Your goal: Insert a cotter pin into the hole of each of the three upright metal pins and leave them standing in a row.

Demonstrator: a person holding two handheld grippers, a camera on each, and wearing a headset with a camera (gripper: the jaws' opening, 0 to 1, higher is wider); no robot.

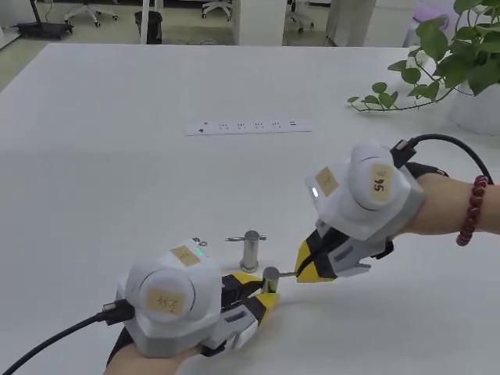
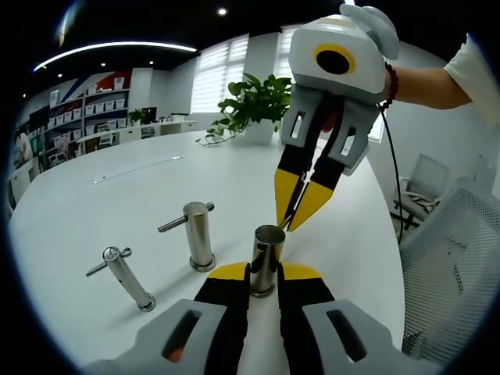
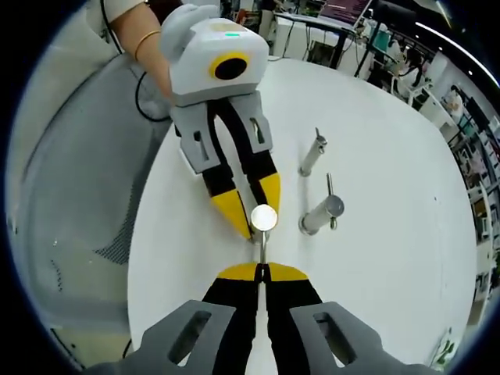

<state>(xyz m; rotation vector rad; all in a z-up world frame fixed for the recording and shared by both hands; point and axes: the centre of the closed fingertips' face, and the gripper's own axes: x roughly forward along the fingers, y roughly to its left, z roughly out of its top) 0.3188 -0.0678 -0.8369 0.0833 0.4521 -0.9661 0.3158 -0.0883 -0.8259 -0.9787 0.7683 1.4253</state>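
At a white table (image 1: 117, 156), we clamp our left gripper (image 2: 266, 273) on an upright steel pin (image 2: 267, 251), its jaws pressed against the shaft low down. From the pin's other side our right gripper (image 3: 262, 272) pinches a thin cotter (image 3: 263, 248) whose free end touches the pin just below its head; we cannot tell whether it has entered the hole. Near the pin, a 2nd pin (image 2: 199, 234) and a 3rd pin (image 2: 129, 277) stand apart, each with a cotter through its top. Well beyond the pin lie a strip (image 1: 248, 126) and a plant (image 1: 445, 70).
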